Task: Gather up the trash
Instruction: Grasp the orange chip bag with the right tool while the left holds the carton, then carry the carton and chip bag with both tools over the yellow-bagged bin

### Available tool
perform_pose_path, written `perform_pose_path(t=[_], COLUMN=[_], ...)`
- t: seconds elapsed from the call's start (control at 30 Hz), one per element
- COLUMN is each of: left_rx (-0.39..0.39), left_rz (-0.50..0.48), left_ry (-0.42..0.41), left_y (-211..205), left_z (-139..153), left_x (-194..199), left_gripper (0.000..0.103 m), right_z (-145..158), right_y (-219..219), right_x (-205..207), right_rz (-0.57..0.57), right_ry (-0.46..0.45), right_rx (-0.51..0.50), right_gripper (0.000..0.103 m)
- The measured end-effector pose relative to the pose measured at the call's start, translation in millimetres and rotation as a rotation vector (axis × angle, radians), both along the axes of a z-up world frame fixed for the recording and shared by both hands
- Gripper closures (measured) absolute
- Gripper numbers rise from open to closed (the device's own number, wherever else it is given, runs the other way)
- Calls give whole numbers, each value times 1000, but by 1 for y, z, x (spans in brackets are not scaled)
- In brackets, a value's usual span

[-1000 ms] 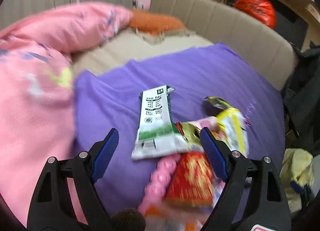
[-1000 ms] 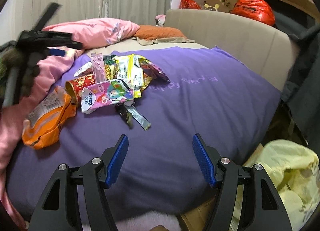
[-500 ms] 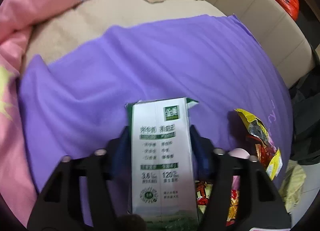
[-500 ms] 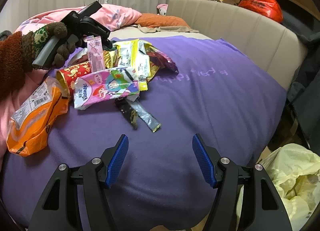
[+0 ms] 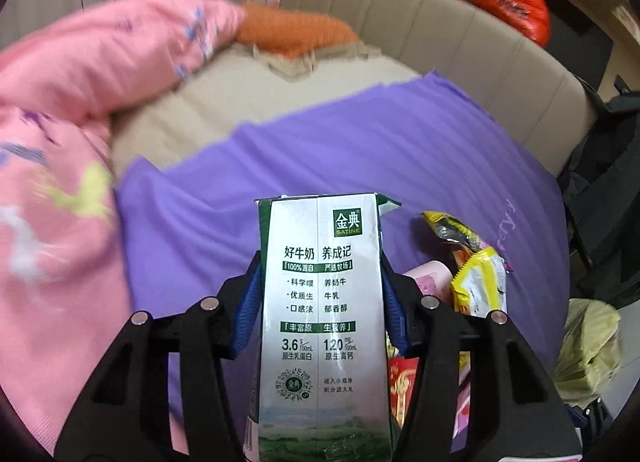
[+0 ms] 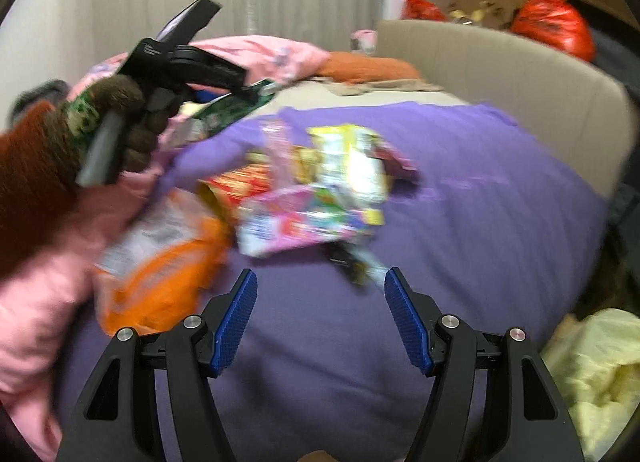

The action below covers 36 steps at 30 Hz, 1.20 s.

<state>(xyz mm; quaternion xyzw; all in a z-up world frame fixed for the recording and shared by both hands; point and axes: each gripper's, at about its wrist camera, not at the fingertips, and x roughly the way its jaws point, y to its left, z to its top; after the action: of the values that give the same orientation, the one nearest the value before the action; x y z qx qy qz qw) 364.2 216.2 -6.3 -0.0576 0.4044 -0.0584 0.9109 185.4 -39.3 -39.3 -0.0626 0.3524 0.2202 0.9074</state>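
Pinched between the blue pads of the left tool point(image 5: 320, 302): a tall white-and-green milk carton point(image 5: 320, 322), long axis running toward twelve o'clock, lifted clear of the purple bedspread point(image 5: 360, 150). Judged destination, the pale yellow plastic trash bag point(image 5: 588, 346), low at four o'clock off the bed's edge. Right tool point(image 6: 320, 318) spread and empty, aimed down at the heap of bright snack wrappers point(image 6: 312, 190) at twelve o'clock, nearer to that pile.

Left claw point(image 5: 320, 302) grips milk carton point(image 5: 322, 322) above purple blanket point(image 5: 360, 154).
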Motion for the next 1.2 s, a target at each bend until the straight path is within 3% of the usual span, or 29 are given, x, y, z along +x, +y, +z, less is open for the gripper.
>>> perform_pose_path(t=[0.1, 0.27, 0.33, 0.4, 0.47, 0.53, 0.6, 0.9, 1.2], left_rx=[41, 70, 77, 65, 52, 41, 27, -36, -53], left_rz=[13, 14, 15, 11, 8, 1, -10, -30, -105], left_ry=[-70, -152, -171, -178, -183, -189, -194, -254, -389], left_y=[-1, 2, 1, 2, 2, 2, 0, -20, -93], left_z=[13, 20, 19, 18, 18, 18, 21, 54, 107], left_x=[-22, -43, -48, -52, -55, -60, -64, -102, -159], left_gripper=[53, 53, 53, 53, 53, 53, 53, 53, 53], right_z=[-2, -21, -30, -38, -43, -38, -27, 29, 84], right_y=[25, 74, 86, 95, 97, 93, 85, 1, -103], right_x=[8, 35, 45, 52, 53, 46, 37, 23, 10], right_rz=[86, 146, 154, 179, 210, 213, 199, 51, -132], right_ry=[58, 112, 149, 198, 237, 214, 169, 23, -134], right_rx=[50, 42, 26, 24, 41, 23, -10, 18, 48], right_gripper=[40, 43, 53, 74, 86, 90, 93, 97, 97])
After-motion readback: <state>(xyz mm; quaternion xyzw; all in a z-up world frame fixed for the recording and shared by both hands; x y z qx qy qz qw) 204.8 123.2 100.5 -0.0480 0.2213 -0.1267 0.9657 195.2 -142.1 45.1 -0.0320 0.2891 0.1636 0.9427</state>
